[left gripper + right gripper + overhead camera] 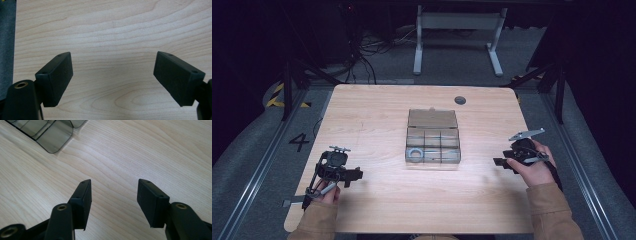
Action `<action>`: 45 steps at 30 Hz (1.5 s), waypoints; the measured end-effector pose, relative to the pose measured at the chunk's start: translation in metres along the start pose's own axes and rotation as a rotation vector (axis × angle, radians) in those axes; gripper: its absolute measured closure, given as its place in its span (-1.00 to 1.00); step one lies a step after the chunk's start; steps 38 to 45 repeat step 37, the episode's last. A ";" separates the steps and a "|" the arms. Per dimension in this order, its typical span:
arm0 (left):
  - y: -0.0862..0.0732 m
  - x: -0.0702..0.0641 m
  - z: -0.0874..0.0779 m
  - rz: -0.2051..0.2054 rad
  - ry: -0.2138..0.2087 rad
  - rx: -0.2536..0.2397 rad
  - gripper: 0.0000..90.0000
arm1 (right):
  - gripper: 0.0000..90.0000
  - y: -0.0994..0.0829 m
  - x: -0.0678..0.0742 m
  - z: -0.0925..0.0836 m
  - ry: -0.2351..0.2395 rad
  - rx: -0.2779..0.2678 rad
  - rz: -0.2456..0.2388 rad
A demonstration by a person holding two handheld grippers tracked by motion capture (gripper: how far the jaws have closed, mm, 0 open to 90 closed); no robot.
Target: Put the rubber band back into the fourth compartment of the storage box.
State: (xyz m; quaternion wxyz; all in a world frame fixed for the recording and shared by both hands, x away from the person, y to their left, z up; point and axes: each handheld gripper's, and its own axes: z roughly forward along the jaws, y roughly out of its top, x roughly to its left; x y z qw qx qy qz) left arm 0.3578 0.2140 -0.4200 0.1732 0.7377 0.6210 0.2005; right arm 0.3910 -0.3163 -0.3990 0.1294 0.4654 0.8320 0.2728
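Left tool (113, 75) and right tool (113, 202): jaws apart, empty, flanking clear compartmented plastic box (432, 143) on light wooden desk (372, 115)

We see a surface (377, 107) of pale wood grain, smooth with a soft sheen. At its centre, the compartment box (433, 143) looks like smoky translucent plastic, glossy. The jaws of the left gripper (113, 77) and right gripper (114, 203) appear matt black, with brass-coloured inserts.
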 end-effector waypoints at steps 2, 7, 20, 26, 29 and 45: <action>0.000 0.000 0.000 0.000 0.001 0.001 -0.64 | 0.02 -0.002 0.000 0.001 0.002 -0.004 0.002; 0.000 0.001 0.001 -0.005 0.001 0.001 -0.64 | 0.00 -0.010 -0.002 0.008 0.008 -0.020 0.009; 0.001 0.001 0.001 0.004 -0.002 0.007 -0.64 | -0.05 -0.025 0.007 0.027 0.006 -0.005 -0.067; 0.001 0.001 0.001 -0.001 -0.004 0.001 -0.64 | -0.08 -0.030 0.017 0.034 -0.009 -0.018 -0.122; 0.001 0.001 0.001 0.002 -0.002 0.001 -0.64 | -0.09 -0.031 0.019 0.036 -0.020 -0.017 -0.133; 0.001 0.002 0.001 -0.001 -0.004 -0.001 -0.64 | -0.12 -0.031 0.020 0.037 -0.017 -0.023 -0.112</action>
